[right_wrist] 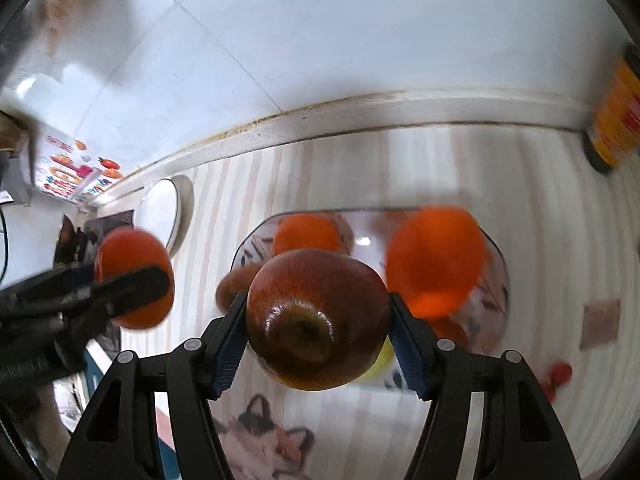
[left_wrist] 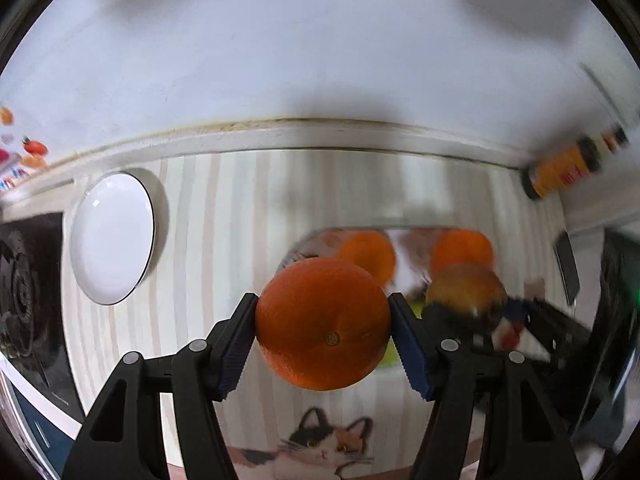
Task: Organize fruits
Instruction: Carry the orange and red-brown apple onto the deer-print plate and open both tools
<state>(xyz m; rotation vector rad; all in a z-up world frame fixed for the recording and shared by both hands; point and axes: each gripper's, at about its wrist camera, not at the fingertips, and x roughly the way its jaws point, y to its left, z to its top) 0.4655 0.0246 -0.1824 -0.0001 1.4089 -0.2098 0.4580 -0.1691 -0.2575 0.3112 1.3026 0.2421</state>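
Note:
My left gripper [left_wrist: 323, 326] is shut on an orange [left_wrist: 323, 322] and holds it above the striped mat. My right gripper [right_wrist: 318, 326] is shut on a dark red apple [right_wrist: 318, 320], also lifted. In the right wrist view the left gripper [right_wrist: 132, 280] with its orange [right_wrist: 132, 256] shows at the left. A clear tray [right_wrist: 500, 280] lies behind, with two oranges [right_wrist: 436, 256] [right_wrist: 306, 234] and a brown fruit [right_wrist: 230, 288] at its left edge. The left wrist view shows the tray [left_wrist: 296, 250], its oranges [left_wrist: 366, 254] [left_wrist: 462, 246] and the apple [left_wrist: 464, 288], blurred.
A white plate [left_wrist: 112, 238] lies on the mat at the left, also in the right wrist view [right_wrist: 160, 212]. A yellow-labelled jar [left_wrist: 560, 172] stands at the back right by the wall. A dark stove [left_wrist: 28, 288] is at the far left. Small red items [right_wrist: 558, 374] lie right.

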